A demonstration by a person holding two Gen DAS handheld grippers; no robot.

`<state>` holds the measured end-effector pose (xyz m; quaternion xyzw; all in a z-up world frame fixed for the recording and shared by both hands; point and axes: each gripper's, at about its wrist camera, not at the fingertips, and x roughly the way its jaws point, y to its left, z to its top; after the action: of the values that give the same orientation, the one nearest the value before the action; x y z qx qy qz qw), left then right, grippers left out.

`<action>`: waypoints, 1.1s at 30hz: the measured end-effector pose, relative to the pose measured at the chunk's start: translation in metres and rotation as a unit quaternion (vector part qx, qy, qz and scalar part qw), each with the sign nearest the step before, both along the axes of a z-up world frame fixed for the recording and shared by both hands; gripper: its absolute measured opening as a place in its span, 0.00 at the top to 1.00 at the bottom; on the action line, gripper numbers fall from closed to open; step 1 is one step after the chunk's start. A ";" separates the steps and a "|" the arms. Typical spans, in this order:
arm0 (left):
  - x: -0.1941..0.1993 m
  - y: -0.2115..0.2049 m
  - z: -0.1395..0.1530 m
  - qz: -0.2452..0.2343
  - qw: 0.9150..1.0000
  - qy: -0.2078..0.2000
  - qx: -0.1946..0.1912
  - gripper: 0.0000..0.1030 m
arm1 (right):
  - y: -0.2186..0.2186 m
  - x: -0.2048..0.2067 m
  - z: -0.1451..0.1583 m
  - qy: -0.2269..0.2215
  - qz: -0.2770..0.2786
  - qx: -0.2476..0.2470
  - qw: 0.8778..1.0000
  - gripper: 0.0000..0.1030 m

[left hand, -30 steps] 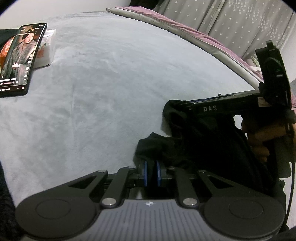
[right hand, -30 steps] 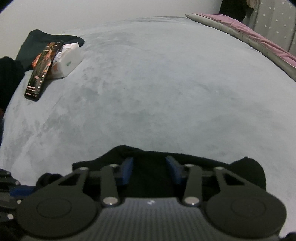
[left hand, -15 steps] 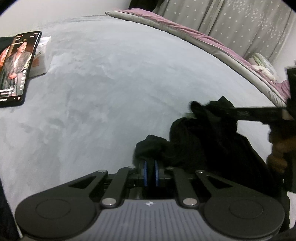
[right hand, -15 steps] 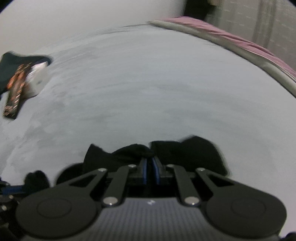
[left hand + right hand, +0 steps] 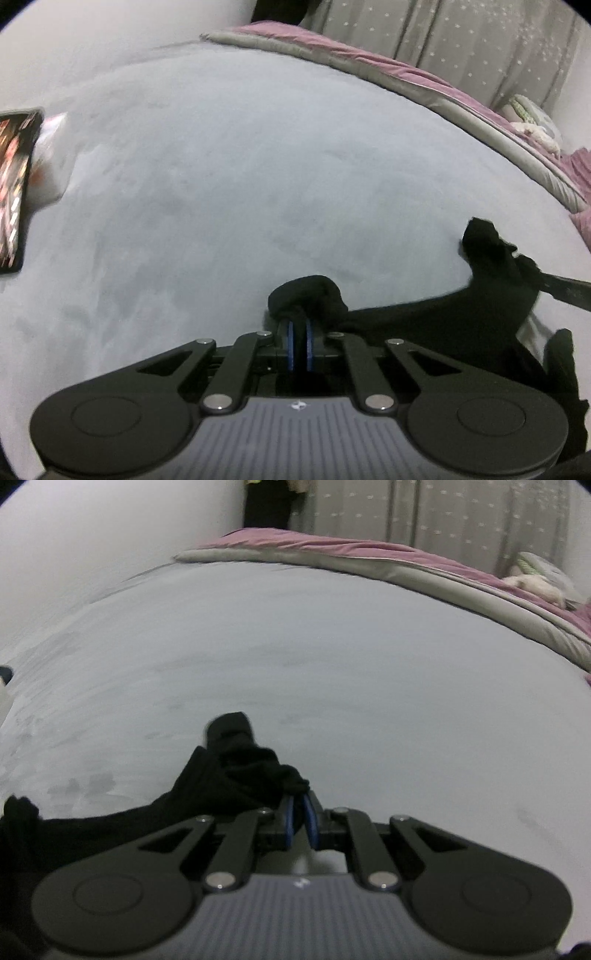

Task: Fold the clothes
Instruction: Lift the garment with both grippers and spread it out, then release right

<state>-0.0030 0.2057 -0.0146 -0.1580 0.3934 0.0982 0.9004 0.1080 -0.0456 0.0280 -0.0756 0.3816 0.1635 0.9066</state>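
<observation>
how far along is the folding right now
Early. Done: both corners are gripped; the left hand-held gripper and right hand-held gripper are each shut on the black garment. In hand: it hangs stretched between them above the grey bedspread. Left: laying it flat and every fold; no crease shows yet.

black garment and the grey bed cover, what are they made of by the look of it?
Black garment: looks like a soft, thin matte knit; it bunches limply where the left gripper and right gripper pinch it. Exact fibre unclear.
Grey bed cover: seems plush, short-pile fleece or velvet; brushed streaks mark the nap.
</observation>
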 end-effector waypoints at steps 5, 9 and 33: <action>0.039 -0.009 0.014 -0.008 0.999 -0.029 0.026 0.95 | -0.032 -0.003 0.007 -0.028 -0.051 0.000 0.998 0.92; 0.069 -0.025 0.027 -0.031 0.997 -0.057 0.045 0.95 | -0.059 -0.002 0.016 -0.050 -0.090 -0.004 0.995 0.92; 0.244 -0.116 0.057 -0.092 0.965 -0.133 0.209 0.95 | -0.111 0.073 0.031 -0.096 -0.185 -0.044 0.977 0.92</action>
<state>0.2414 0.0893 0.0420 0.0588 0.2540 0.0730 0.9626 0.1809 -0.1567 0.0588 -0.0588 0.3066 -0.0319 0.9495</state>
